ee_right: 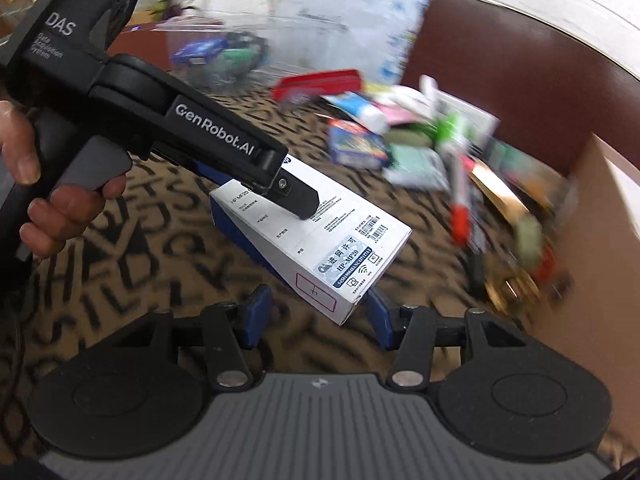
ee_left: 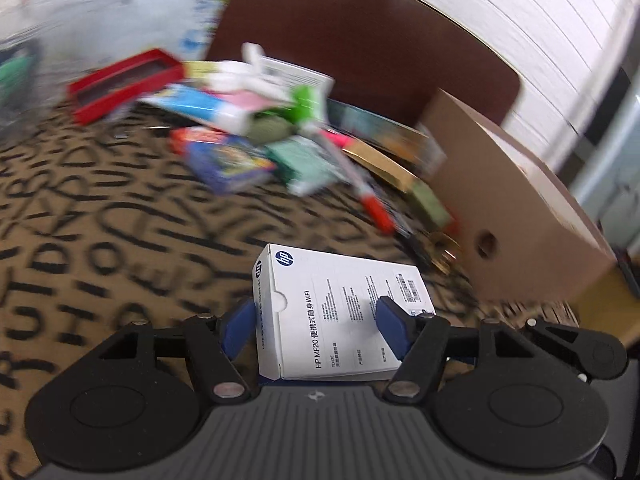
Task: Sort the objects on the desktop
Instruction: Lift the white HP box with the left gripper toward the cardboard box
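White and printed with an HP logo, the box (ee_left: 340,312) sits clamped between the blue pads (ee_left: 394,330) of the left gripper (ee_left: 316,324), raised above a letter-patterned tablecloth (ee_left: 100,240) near a blurred pile of stationery (ee_left: 256,128) and a cardboard box (ee_left: 516,216). From the right wrist, the same carton tilts toward the right gripper (ee_right: 318,320), whose jaws stand apart, one corner dipping between them.

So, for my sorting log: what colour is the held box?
White with black print, the box shows best in the left wrist view.
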A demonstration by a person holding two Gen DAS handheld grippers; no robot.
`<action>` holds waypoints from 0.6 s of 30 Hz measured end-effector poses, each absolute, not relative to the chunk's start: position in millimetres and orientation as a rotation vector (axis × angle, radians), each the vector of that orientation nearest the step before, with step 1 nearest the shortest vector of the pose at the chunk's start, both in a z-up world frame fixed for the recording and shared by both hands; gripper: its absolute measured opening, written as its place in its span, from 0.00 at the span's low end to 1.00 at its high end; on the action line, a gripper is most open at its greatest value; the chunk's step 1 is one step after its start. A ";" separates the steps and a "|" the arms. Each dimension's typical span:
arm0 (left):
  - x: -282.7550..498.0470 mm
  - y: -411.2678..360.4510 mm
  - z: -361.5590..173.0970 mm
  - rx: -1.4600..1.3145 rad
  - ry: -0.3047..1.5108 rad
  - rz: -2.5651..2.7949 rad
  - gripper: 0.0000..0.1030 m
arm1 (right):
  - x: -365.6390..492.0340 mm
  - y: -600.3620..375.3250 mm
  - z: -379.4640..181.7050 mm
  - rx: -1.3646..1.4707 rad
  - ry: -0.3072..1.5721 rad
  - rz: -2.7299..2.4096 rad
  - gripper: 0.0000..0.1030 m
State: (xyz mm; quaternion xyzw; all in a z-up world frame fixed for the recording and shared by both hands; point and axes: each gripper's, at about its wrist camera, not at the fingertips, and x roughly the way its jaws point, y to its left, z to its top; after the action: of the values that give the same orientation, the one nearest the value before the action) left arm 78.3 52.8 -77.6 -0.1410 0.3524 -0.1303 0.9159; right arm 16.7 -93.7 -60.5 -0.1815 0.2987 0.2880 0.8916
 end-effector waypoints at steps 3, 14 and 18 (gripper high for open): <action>78.3 37.2 -76.4 -0.268 0.750 -0.330 0.69 | 9.5 -113.2 -64.1 -0.334 0.637 0.560 0.51; 85.1 37.7 -73.9 -0.292 0.794 -0.281 0.70 | 7.0 -130.0 -71.2 -0.313 0.618 0.525 0.53; 92.9 31.1 -70.3 -0.279 0.811 -0.286 0.67 | 12.9 -133.0 -69.4 -0.297 0.612 0.527 0.53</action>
State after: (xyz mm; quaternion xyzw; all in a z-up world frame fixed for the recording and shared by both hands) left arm 92.9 31.1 -70.3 -0.1350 0.3916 -0.1384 0.8996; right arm 12.9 -133.0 -69.4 -0.1441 0.2965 0.2556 0.9088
